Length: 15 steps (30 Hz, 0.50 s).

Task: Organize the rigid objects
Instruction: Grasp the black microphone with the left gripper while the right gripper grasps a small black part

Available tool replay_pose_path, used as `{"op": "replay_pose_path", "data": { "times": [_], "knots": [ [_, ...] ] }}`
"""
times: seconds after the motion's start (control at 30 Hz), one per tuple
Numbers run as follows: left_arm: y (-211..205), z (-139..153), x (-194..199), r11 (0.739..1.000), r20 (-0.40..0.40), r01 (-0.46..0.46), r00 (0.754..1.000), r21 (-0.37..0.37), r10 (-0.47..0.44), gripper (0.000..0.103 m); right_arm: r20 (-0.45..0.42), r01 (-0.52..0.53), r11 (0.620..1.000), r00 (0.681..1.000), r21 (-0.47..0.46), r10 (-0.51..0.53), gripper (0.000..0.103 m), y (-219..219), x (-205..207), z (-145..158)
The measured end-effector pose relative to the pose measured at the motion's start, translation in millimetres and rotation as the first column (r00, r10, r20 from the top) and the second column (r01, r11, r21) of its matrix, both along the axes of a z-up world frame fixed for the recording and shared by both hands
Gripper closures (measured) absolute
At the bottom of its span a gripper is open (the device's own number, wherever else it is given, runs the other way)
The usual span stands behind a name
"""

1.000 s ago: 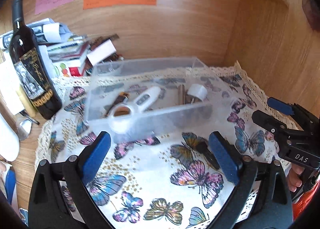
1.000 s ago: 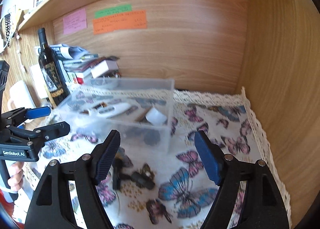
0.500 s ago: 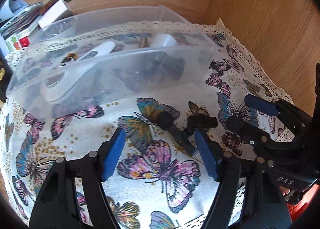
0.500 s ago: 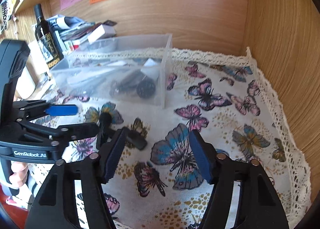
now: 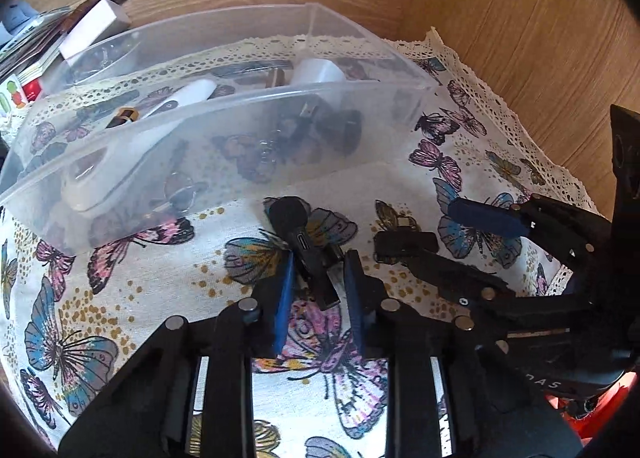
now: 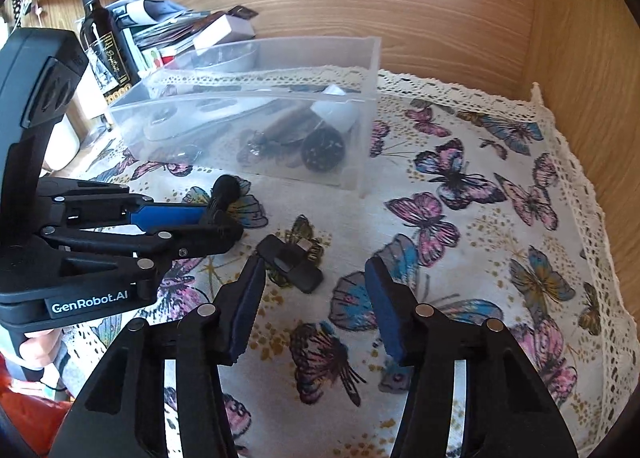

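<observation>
A small black microphone (image 5: 301, 238) with a foam head lies on the butterfly cloth in front of the clear plastic box (image 5: 224, 113). My left gripper (image 5: 318, 270) is shut on the microphone's body; it also shows in the right wrist view (image 6: 216, 217). A black flat device (image 6: 290, 262) lies on the cloth just ahead of my right gripper (image 6: 316, 282), which is open and empty, its left finger (image 6: 248, 298) near the device. The device also shows in the left wrist view (image 5: 404, 244), by the right gripper (image 5: 448, 234). The box holds a white handled tool (image 5: 132, 149), a white cap (image 5: 316, 71) and dark small items.
A wine bottle (image 6: 106, 45), stacked papers and a white carton (image 6: 224, 31) stand behind the box at the left. Wooden walls close the back and right (image 6: 580, 37). The lace-edged cloth (image 6: 500, 217) extends to the right of the box.
Both grippers dropped toward the cloth. My left gripper closed from wide open onto the microphone. My right gripper moved in beside the black flat device and narrowed slightly.
</observation>
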<state>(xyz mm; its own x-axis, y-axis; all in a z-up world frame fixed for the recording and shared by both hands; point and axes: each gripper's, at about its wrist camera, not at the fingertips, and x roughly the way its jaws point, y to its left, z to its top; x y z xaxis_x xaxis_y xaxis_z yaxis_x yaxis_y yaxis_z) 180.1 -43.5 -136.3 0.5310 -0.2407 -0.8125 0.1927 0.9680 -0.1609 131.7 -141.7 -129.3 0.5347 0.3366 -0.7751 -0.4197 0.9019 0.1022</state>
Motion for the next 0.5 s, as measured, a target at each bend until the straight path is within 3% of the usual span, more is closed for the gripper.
{"op": "replay_pose_path", "data": {
  "times": [0.2, 0.27, 0.5],
  "knots": [
    [14, 3, -5, 1.0, 0.017, -0.022, 1.0, -0.008, 0.022, 0.079, -0.017, -0.03, 0.998, 0.999, -0.047, 0.03, 0.068, 17, 8, -9],
    [17, 5, -8, 1.0, 0.029, -0.024, 0.999, -0.011, 0.024, 0.079, -0.017, -0.04, 0.998, 0.999, -0.045, 0.039, 0.085, 19, 8, -8],
    [24, 20, -19, 0.999, 0.094, -0.039, 0.995, -0.023, 0.041, 0.079, 0.007, -0.03, 0.999, 1.0, -0.017, 0.03, 0.086, 18, 0, 1]
  ]
}}
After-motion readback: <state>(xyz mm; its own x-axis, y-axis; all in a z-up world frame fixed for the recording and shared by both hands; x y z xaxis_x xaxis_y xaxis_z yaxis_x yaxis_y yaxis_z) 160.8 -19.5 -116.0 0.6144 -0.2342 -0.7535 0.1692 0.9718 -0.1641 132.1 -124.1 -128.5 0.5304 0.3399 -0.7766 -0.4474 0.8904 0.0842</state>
